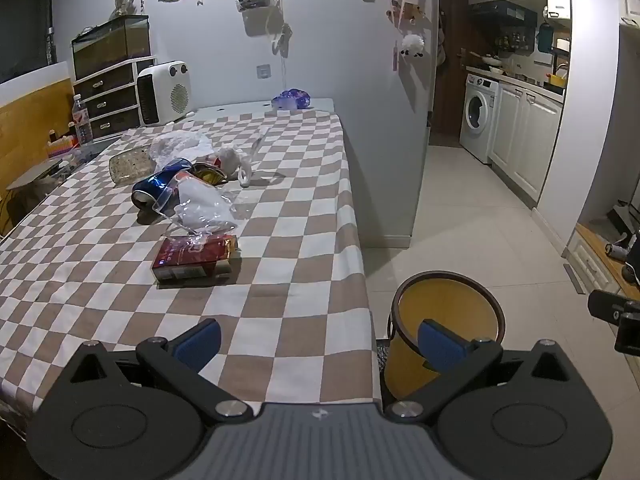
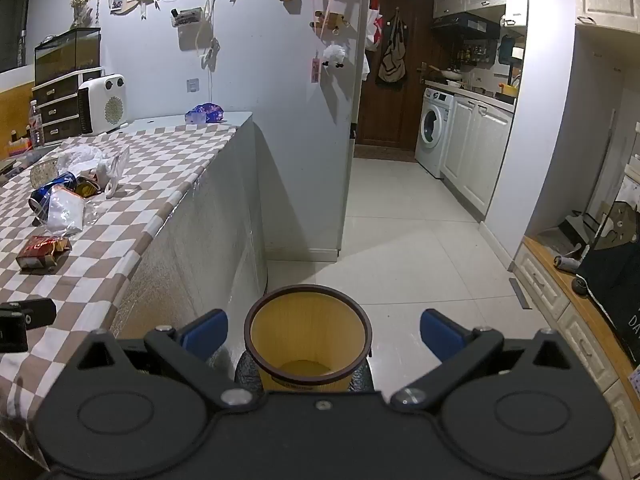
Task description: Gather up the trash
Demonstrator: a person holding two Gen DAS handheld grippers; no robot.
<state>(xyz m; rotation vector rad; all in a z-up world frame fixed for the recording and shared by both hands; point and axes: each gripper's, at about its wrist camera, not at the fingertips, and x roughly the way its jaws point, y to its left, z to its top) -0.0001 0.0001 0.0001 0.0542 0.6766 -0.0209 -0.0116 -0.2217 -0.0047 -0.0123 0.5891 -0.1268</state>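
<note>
Your left gripper [image 1: 318,340] and right gripper [image 2: 324,334] both have fingers spread wide, holding nothing. The trash [image 1: 192,196] lies on the worktop [image 1: 300,200]. The yellow bin [image 2: 308,332] stands on the floor.

table [image 1: 304,208]: left, running from near to far
box [image 1: 194,258]: on the table, nearest of the litter
bag [image 1: 202,204]: just behind the box
can [image 1: 158,188]: left of the bag, lying on its side
heater [image 1: 164,92]: far left end of the table
bin [image 2: 308,332]: on the floor [image 2: 420,248], right of the table's near corner
washer [image 2: 434,130]: far right
</note>
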